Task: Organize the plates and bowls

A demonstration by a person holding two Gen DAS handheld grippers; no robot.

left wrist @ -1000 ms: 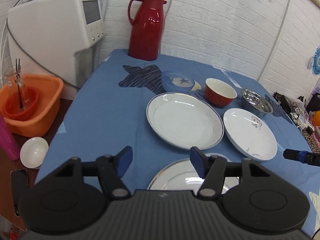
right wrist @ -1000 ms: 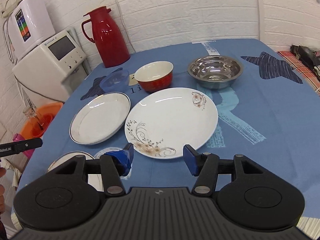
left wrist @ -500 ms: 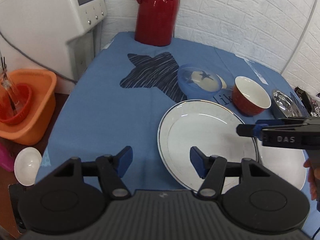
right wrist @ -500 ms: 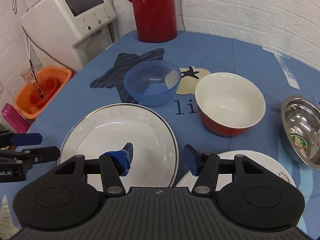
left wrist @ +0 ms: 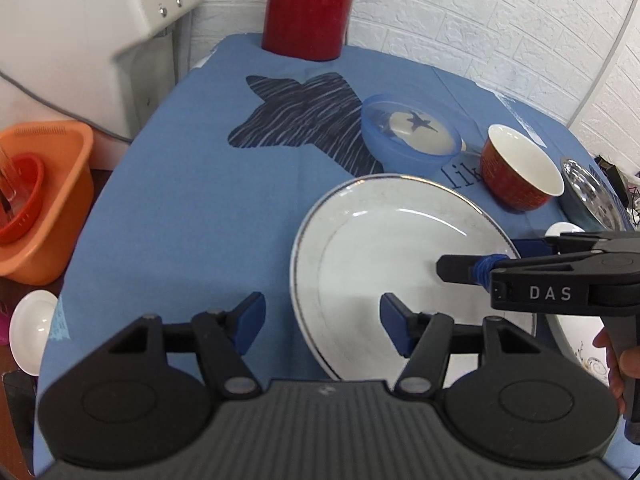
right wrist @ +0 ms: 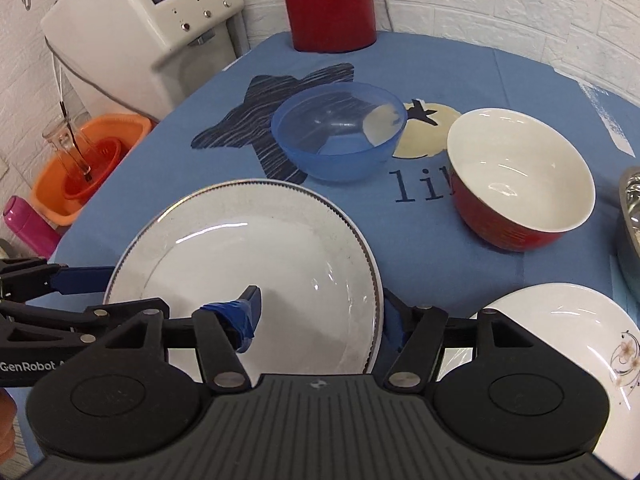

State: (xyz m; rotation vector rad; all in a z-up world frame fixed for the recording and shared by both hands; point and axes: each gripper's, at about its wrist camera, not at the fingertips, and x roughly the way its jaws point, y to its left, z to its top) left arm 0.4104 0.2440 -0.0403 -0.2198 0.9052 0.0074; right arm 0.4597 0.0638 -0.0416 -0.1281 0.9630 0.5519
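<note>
A white plate with a dark-gold rim lies on the blue tablecloth. My left gripper is open and low at the plate's left rim, one finger over the cloth and one over the plate. From the right, my right gripper is open astride the right rim, with its taped finger above the plate's inside. Each gripper shows in the other's view: the right gripper and the left gripper. Behind the plate stand a blue translucent bowl, a red bowl and a steel bowl.
A floral white plate lies at the right. A red thermos stands at the table's back edge beside a white appliance. Off the table's left side are an orange basin, a small white bowl and a pink bottle.
Both grippers have moved forward and down to the gold-rimmed plate, closing in on it from either side. Both stayed open. The dishes have not moved.
</note>
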